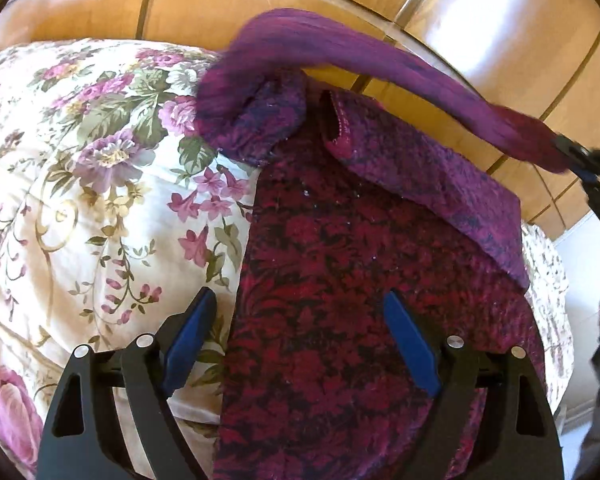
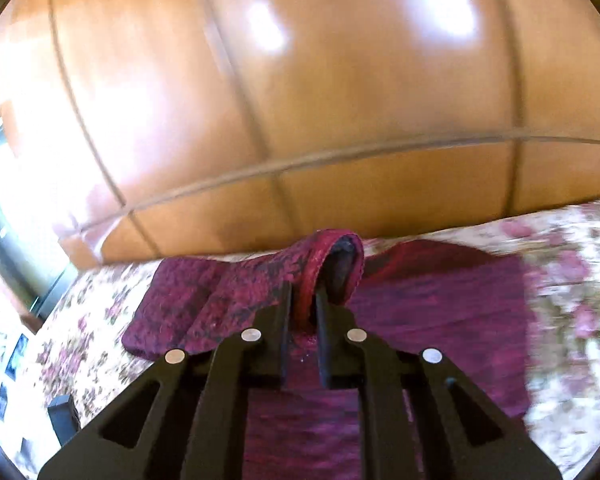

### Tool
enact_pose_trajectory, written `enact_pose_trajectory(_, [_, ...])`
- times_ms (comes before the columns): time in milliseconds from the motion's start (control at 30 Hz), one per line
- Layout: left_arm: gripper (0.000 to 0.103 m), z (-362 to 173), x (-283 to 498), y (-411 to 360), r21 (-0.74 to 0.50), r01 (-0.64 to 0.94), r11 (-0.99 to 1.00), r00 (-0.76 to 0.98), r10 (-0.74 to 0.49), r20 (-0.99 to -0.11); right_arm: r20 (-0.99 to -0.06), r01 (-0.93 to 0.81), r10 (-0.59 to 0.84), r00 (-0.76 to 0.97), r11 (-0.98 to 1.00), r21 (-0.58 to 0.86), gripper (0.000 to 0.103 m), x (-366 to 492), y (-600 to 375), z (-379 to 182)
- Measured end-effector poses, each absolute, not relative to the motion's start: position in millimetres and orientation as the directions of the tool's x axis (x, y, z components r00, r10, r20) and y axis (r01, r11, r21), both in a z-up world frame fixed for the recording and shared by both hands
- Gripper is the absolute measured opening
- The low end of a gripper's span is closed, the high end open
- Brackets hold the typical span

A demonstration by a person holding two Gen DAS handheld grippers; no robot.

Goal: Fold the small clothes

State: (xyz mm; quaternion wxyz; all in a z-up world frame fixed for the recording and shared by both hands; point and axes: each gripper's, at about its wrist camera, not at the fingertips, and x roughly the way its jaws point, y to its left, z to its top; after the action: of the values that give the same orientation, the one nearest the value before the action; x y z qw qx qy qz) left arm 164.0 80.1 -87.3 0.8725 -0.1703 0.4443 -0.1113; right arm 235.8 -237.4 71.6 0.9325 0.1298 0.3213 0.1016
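Wardrobe blurred; right gripper (image 2: 303, 304) pinches garment (image 2: 260, 280).

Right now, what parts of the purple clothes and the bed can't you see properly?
- Garment's near end: left wrist view, cut off by the frame's bottom edge.
- Pinched hem: right wrist view, partly hidden between the right gripper's shut jaws.
- Floral bedspread: right wrist view, motion-blurred.

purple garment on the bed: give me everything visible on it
The purple garment is a fuzzy knit mottled magenta, red and dark blue, lying on the floral bedspread. Its body lies mostly flat, a sleeve or flap folded over on the right side. One hemmed edge is lifted off the bed, pinched in the right gripper. The left gripper hangs open above the body, its pads clear of the cloth.
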Motion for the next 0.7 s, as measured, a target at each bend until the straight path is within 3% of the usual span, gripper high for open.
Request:
enact_pose_trajectory(233, [0.085,-88,179,62,-0.364,0.047,0.93,0.571,-0.324,-0.755,-0.685,0.119,0.103,0.721,0.956,0.269,0.01,230,-322,18])
enact_pose_trajectory(467, [0.085,-62,180,60,-0.38,0.06,0.923,0.6,-0.338,-0.725,-0.76,0.204,0.079,0.645,0.941,0.271,0.011,231,-346,-31])
enact_pose_trajectory(500, [0.085,-50,181,61,-0.379,0.075,0.922,0.624,-0.34,-0.704,-0.762,0.206,0.075,0.644,0.941,0.267,0.014,229,-348,-33])
enact_pose_trajectory(600, [0.085,-15,188,60,-0.373,0.129,0.919,0.689,-0.354,-0.633,-0.748,0.217,0.058,0.662,0.939,0.265,0.039,224,-354,-25])
enact_pose_trajectory(700, [0.081,7,204,53,-0.354,0.172,0.92,0.726,-0.361,-0.585,-0.709,0.195,0.042,0.704,0.948,0.25,0.048,216,-352,-8])
